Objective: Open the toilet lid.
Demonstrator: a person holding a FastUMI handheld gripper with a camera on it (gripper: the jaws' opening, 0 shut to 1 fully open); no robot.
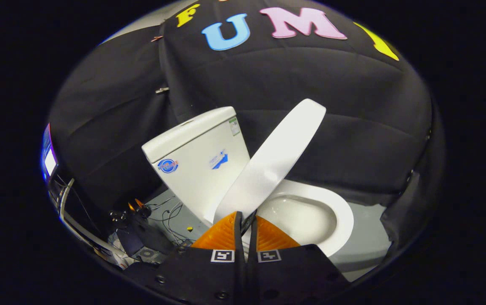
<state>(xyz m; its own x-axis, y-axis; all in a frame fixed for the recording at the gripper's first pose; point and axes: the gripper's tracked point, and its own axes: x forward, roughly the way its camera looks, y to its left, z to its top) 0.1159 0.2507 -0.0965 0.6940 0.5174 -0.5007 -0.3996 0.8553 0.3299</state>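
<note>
White plastic lid [274, 163] is raised partway, tilted up over the bowl [306, 216] and leaning toward the tank [200, 163]. My gripper [246, 226] has its fingers nearly closed, pinching the lid's near edge between them. I judge the lift midway; next I'd swing the lid on until it rests against the tank, then let go. Count: one lid, one bowl, one tank.

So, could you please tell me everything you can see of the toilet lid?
The toilet lid is a white, smooth, glossy oval panel, plastic by its look. It is raised at a slant over the bowl, beside the tank, with its far end in the air. Its near edge sits between the fingers of the gripper, which are closed on it.
</note>
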